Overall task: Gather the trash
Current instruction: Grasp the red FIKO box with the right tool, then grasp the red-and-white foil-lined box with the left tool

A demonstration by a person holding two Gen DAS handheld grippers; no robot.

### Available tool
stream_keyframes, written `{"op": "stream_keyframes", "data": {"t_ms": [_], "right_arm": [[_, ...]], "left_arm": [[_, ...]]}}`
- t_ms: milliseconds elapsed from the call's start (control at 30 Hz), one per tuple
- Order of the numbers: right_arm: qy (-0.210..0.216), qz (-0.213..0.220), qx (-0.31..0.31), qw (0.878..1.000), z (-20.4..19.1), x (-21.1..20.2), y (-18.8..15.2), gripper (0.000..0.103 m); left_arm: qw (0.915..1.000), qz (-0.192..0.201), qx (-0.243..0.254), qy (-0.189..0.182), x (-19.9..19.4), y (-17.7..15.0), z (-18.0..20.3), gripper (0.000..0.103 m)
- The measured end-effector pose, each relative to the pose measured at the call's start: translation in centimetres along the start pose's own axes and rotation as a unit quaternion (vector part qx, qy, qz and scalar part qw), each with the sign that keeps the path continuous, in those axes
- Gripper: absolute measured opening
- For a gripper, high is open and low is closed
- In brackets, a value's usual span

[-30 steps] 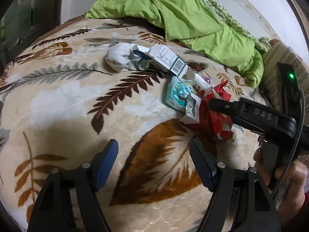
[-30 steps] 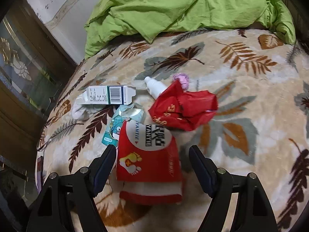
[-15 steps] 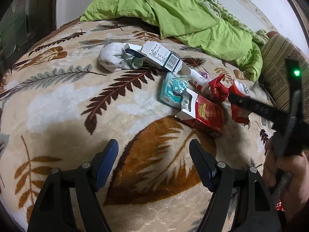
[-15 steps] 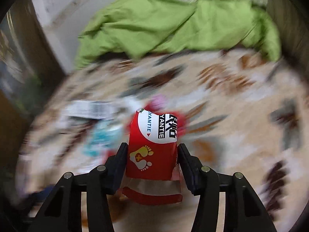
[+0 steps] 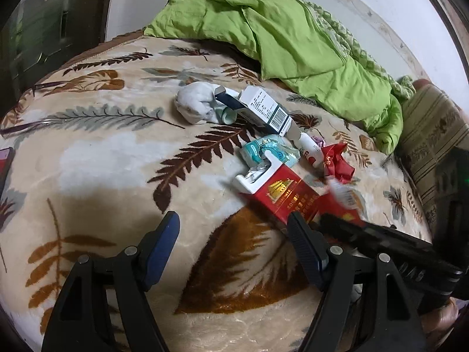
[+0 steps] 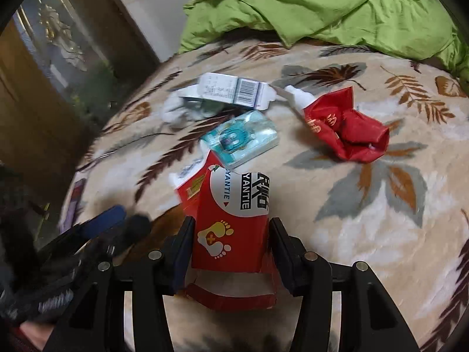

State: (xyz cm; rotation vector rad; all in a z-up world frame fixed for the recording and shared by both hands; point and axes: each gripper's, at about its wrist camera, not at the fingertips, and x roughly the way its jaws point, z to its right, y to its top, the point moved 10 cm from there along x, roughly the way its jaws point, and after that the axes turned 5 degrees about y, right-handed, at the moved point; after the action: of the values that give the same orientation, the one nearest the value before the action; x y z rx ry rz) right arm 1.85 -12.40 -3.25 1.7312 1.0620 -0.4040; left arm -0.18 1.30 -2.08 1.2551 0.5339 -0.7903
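Observation:
Trash lies on a leaf-patterned blanket (image 5: 102, 158). My right gripper (image 6: 231, 246) is shut on a red foot-patch box (image 6: 234, 220) and holds it near the camera; the box also shows blurred in the left wrist view (image 5: 340, 202). My left gripper (image 5: 231, 234) is open and empty, just in front of a red cigarette pack (image 5: 278, 193). Behind lie a teal tissue pack (image 5: 268, 151), a white barcode carton (image 5: 261, 110), a crumpled white sock (image 5: 195, 102), a white tube (image 5: 307, 146) and a crumpled red wrapper (image 6: 346, 126).
A green quilt (image 5: 287, 38) is bunched at the back of the bed. A striped pillow (image 5: 433, 135) lies at the right. A dark phone (image 5: 4, 170) rests at the left edge. A wooden cabinet (image 6: 44, 94) stands beside the bed.
My right gripper has closed on the red foot-patch box, lifted it and swung left towards the left gripper. The red cigarette pack under it is uncovered.

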Motion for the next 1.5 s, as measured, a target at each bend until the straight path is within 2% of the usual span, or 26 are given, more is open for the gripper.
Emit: {"op": "stream_keyframes", "data": {"t_ms": [167,300,400,600,667,800,900,1100,1367,1500], "right_arm": [[-0.075,0.064,0.037,0.994,2.9,-4.0,0.5,0.054],[-0.065,0.085,0.076,0.991,3.7,-5.6,0.0,0.055],[-0.07,0.097,0.079,0.99,3.7,-6.0,0.3,0.055],[-0.066,0.124,0.102,0.985,4.6,-6.9,1.2,0.055],[-0.07,0.132,0.105,0.983,4.9,-7.4,1.3,0.055],[-0.07,0.142,0.115,0.981,5.6,-8.0,1.5,0.055],[-0.065,0.14,0.123,0.98,5.9,-7.9,1.5,0.055],[-0.055,0.136,0.122,0.982,5.4,-7.6,1.5,0.055],[-0.056,0.144,0.11,0.982,4.8,-8.5,1.1,0.055],[-0.046,0.14,0.111,0.983,4.1,-8.8,0.1,0.055]], "left_arm": [[0.9997,-0.013,-0.003,-0.021,0.7,0.4,0.9,0.075],[0.998,-0.037,-0.018,-0.047,2.2,1.0,2.0,0.075],[0.9951,-0.065,-0.029,-0.068,3.3,0.5,3.7,0.075],[0.9958,-0.081,-0.021,-0.036,6.1,0.5,6.3,0.078],[0.997,-0.076,-0.006,-0.009,7.2,0.8,6.6,0.08],[0.9972,-0.066,0.031,0.014,8.4,1.1,6.7,0.079],[0.9975,-0.059,0.035,0.012,8.3,1.4,6.2,0.063],[0.9982,-0.051,0.028,-0.012,6.9,1.4,5.4,0.054],[0.9967,-0.045,0.059,-0.031,3.0,-0.1,4.6,0.053],[0.9954,-0.029,0.08,-0.045,1.4,-0.7,5.0,0.052]]}}
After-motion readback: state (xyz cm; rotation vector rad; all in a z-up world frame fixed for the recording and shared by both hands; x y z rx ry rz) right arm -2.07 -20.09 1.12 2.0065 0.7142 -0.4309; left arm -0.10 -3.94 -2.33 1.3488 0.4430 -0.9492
